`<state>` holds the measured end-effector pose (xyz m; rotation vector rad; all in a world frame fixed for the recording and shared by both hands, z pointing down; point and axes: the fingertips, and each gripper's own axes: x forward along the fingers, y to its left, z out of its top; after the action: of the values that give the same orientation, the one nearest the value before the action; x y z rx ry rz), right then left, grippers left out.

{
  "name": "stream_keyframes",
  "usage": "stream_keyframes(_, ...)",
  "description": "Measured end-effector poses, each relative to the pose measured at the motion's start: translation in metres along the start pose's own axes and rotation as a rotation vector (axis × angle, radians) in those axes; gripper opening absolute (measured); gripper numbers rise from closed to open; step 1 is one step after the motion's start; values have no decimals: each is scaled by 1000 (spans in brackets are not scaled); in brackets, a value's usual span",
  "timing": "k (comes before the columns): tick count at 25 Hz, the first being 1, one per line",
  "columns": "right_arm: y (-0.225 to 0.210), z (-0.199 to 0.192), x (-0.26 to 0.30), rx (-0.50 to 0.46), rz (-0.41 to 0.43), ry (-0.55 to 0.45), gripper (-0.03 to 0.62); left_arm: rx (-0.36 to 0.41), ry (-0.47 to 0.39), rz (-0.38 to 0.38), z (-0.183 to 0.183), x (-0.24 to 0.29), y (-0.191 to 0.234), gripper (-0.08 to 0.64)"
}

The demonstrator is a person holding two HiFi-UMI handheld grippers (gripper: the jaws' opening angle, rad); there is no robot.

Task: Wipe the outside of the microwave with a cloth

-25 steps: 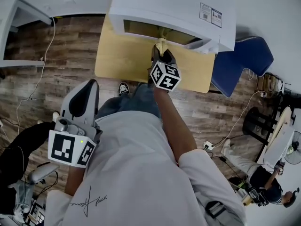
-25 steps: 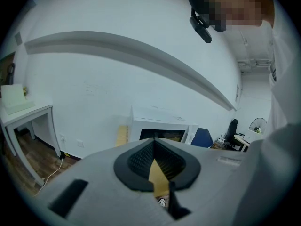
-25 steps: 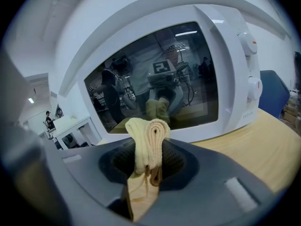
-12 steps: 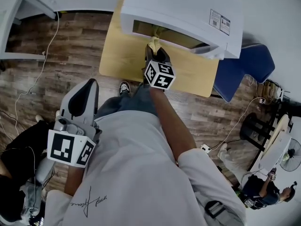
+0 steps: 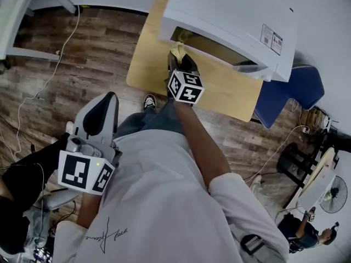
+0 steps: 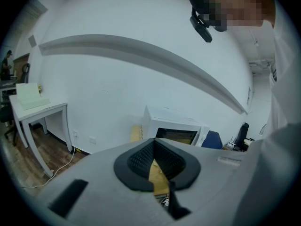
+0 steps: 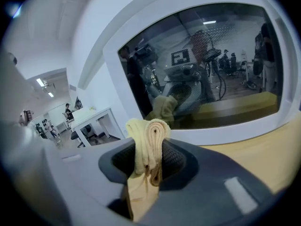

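Cloth (image 7: 148, 142): pale yellow, folded into a thick roll. It stands upright between the jaws and its top pokes out above them.
Right gripper (image 7: 149, 150): jaws clamped on the cloth, squeezing it from both sides. In the head view this gripper (image 5: 178, 62) reaches out over the table at the end of the person's outstretched arm.
Microwave (image 5: 230, 21): white, sitting on the table with its door facing the person. A printed label is on its top, near the right end.
Door window (image 7: 211, 65): dark glass in a white frame that fills most of the right gripper view. The cloth and the gripper are mirrored in it.
Cloth against microwave: the roll is up at the lower left part of the door frame. Whether it touches the frame cannot be made out.
Left gripper (image 6: 154, 144): jaws brought together at the tips with nothing between them. In the head view it is held low at the person's left side, well apart from the table and the microwave.
Marker cubes: one on the right gripper (image 5: 185, 86) and one on the left.
Table (image 5: 151, 64): light wood, bare in front of the microwave.
Floor (image 5: 82, 53): dark wood planks, with a thin cable trailing across them.
Desk (image 6: 35, 108): white, standing against the wall to the left of the microwave.
Blue seat (image 5: 288, 92): just to the right of the table.
Shirt (image 5: 159, 201): white, worn by the person and filling the lower part of the head view.
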<state>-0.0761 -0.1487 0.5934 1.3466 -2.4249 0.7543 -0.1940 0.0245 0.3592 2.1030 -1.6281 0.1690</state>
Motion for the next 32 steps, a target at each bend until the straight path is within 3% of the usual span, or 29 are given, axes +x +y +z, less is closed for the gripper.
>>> stream_keyframes(14,49,-8,30,3,103,45,120,-30,-10,95,-3,-22,21,-6)
stream_keyframes(23,72,17,6,-22,242,15,120,-33,-16,54,-4,-15,10,-6)
stream_keyframes(32,38,45,-49,-39,248,-17,121,8,-12,-50,1,15,-13,-6)
